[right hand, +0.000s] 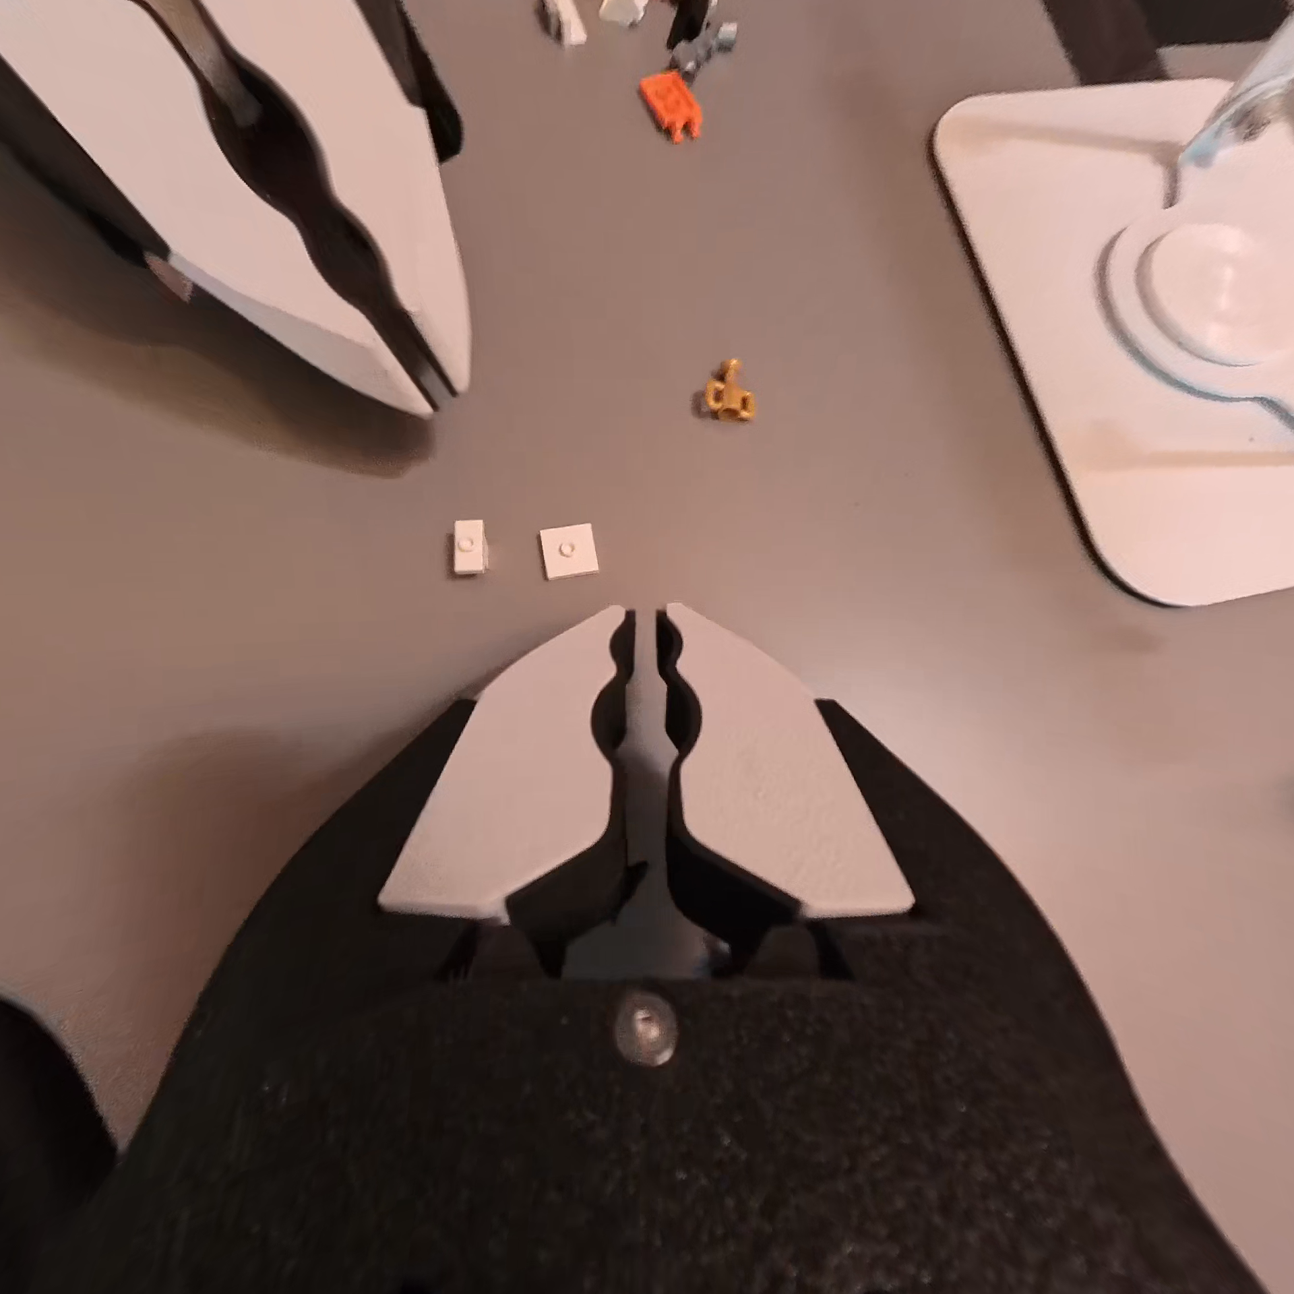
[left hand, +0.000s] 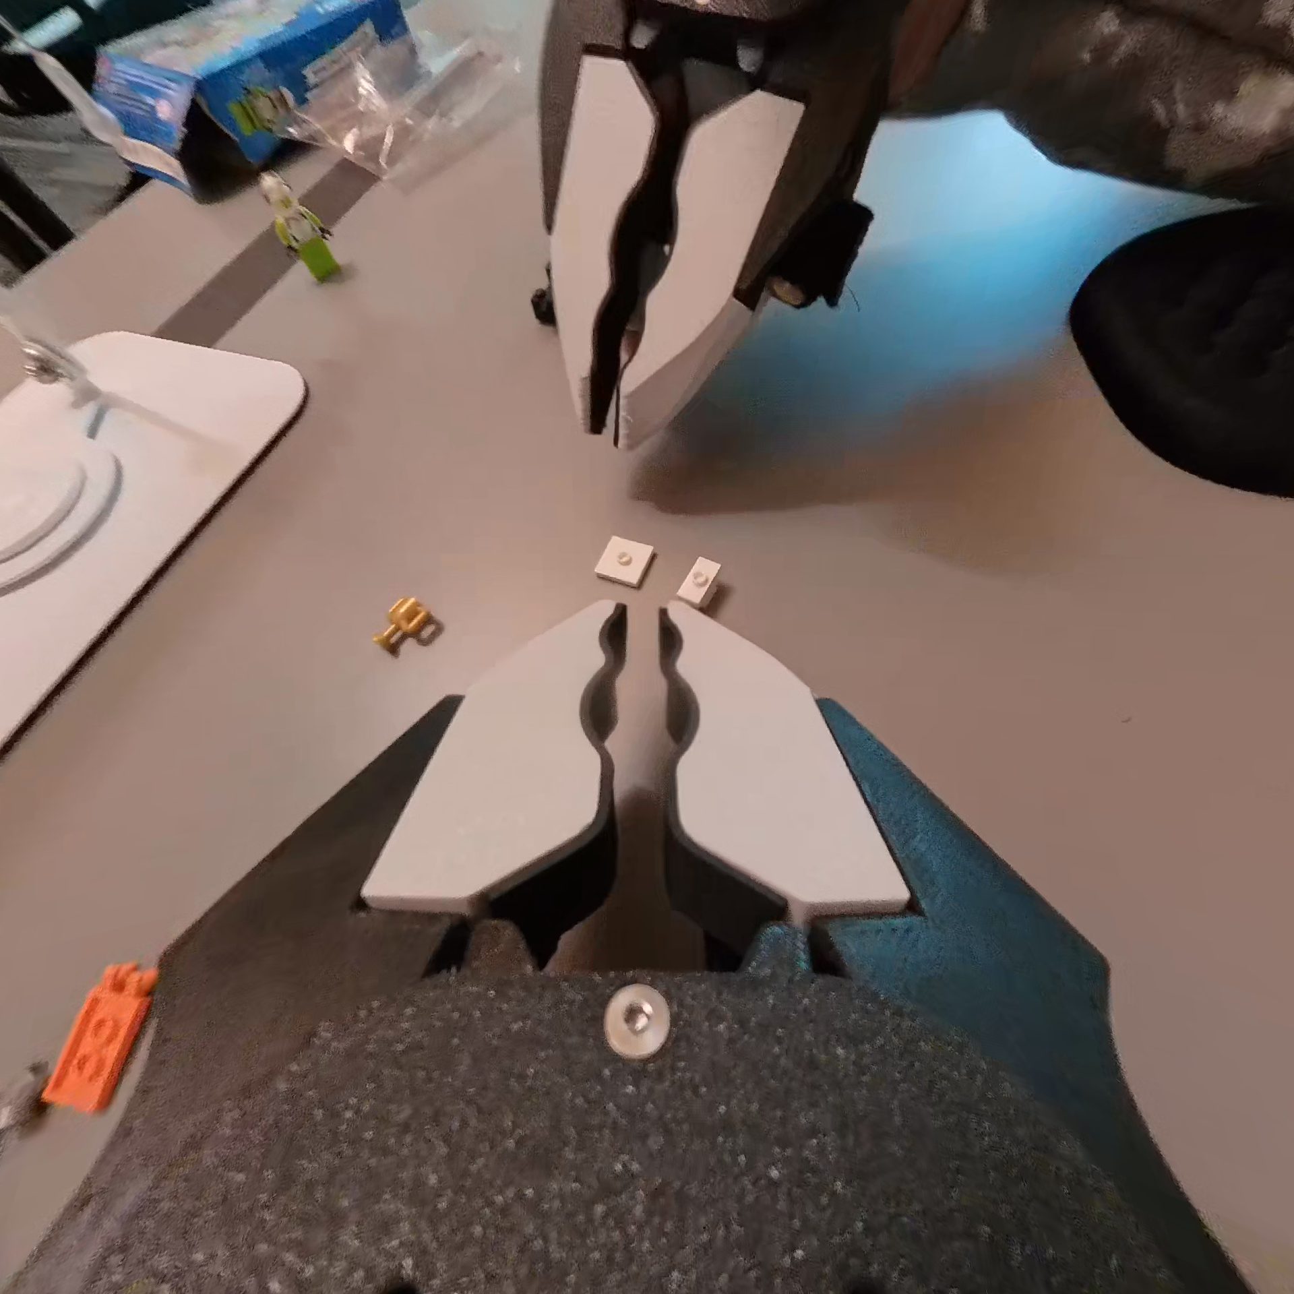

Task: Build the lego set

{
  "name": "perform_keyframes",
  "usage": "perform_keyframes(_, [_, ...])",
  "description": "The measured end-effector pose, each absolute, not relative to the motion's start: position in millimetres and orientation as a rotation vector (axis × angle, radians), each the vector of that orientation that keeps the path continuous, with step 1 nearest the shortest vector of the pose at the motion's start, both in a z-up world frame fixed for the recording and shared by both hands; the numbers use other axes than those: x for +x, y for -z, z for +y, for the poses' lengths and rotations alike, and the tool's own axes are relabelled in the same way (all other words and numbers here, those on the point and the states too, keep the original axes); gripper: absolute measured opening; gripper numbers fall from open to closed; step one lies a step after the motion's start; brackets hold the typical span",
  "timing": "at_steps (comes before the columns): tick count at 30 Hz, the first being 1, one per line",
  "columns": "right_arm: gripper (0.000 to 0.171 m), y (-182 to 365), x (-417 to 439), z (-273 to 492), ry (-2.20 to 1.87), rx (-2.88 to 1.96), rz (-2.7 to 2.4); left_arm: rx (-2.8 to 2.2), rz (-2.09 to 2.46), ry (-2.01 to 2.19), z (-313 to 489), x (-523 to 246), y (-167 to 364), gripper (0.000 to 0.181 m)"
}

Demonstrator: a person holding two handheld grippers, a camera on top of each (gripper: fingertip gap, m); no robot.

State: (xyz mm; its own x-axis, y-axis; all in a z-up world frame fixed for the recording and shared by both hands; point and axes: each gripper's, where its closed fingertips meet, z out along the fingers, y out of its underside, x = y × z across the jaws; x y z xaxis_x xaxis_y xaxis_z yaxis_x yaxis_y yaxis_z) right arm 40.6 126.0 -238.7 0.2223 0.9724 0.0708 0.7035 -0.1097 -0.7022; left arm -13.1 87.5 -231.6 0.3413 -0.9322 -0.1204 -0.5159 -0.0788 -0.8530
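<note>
Two white lego pieces lie on the grey table (left hand: 910,700): a square plate with one stud (left hand: 625,558) and a smaller narrow plate (left hand: 700,580). My left gripper (left hand: 644,609) hovers just short of them, jaws a narrow slit apart with only table showing between. My right gripper (right hand: 645,610) faces the same square plate (right hand: 568,550) and narrow plate (right hand: 468,547) from the other side, jaws also a narrow slit apart and empty. The right gripper also shows in the left wrist view (left hand: 609,430), and the left gripper in the right wrist view (right hand: 444,399).
A gold lego piece (left hand: 405,623) (right hand: 730,399) lies beside the plates. An orange piece (left hand: 98,1043) (right hand: 672,105) lies among several small parts. A minifigure (left hand: 304,227), a blue box (left hand: 245,77) and a clear bag (left hand: 392,105) lie far left. A white stand base (left hand: 140,455) (right hand: 1120,350) is nearby. One gripper's finger ends stand about 8 centimetres off the other's. My left tips are roughly 8 centimetres from the gold lego piece (left hand: 405,623). It turns up in the right wrist view (right hand: 717,385) as well.
</note>
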Motion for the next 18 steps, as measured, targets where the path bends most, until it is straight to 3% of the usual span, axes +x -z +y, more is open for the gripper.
perform_keyframes(3, [0.015,246,37,122,-0.545,-1.911,-1.677,-1.769,1.325,0.639,89,-9,236,0.014])
perform_keyframes(18, [0.021,253,3,79,-0.666,-1.826,-1.898,-1.754,1.425,0.583,87,-10,247,0.014])
